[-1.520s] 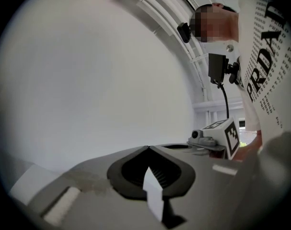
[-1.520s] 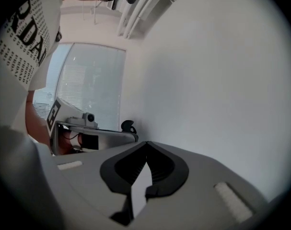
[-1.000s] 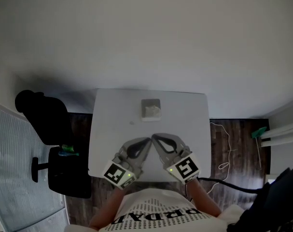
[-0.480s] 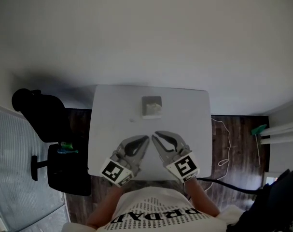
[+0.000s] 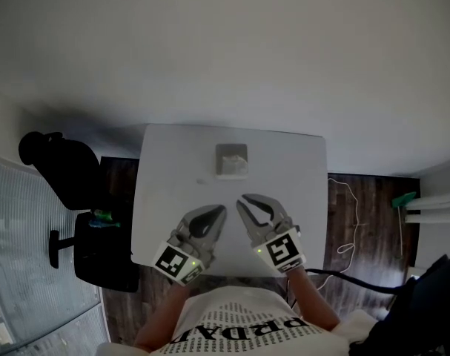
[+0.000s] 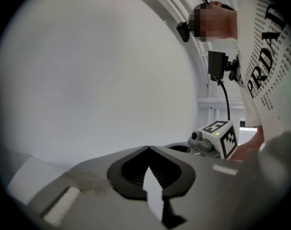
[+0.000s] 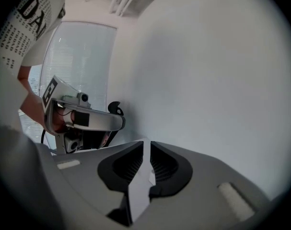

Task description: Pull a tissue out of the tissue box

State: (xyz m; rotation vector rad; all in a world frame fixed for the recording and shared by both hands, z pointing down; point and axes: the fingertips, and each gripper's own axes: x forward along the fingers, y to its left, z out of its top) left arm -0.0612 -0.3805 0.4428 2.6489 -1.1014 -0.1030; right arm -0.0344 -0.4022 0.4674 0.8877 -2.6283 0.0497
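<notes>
The box sits at 12 o'clock from both grippers, well apart. Its tissue is likely light and tearable (pinch the raised fold). Left gripper is closed and empty; right gripper is slightly parted and empty.

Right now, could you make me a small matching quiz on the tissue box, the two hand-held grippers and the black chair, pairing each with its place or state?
Things:
1. tissue box
2. left hand-held gripper
3. right hand-held gripper
4. black chair

Places or states:
A. jaws slightly apart, nothing between them
B. on the floor, off the table's left side in the head view
C. on the table, middle of its far half
D. jaws shut, tips meeting

Pairs: 1-C, 2-D, 3-A, 4-B
</notes>
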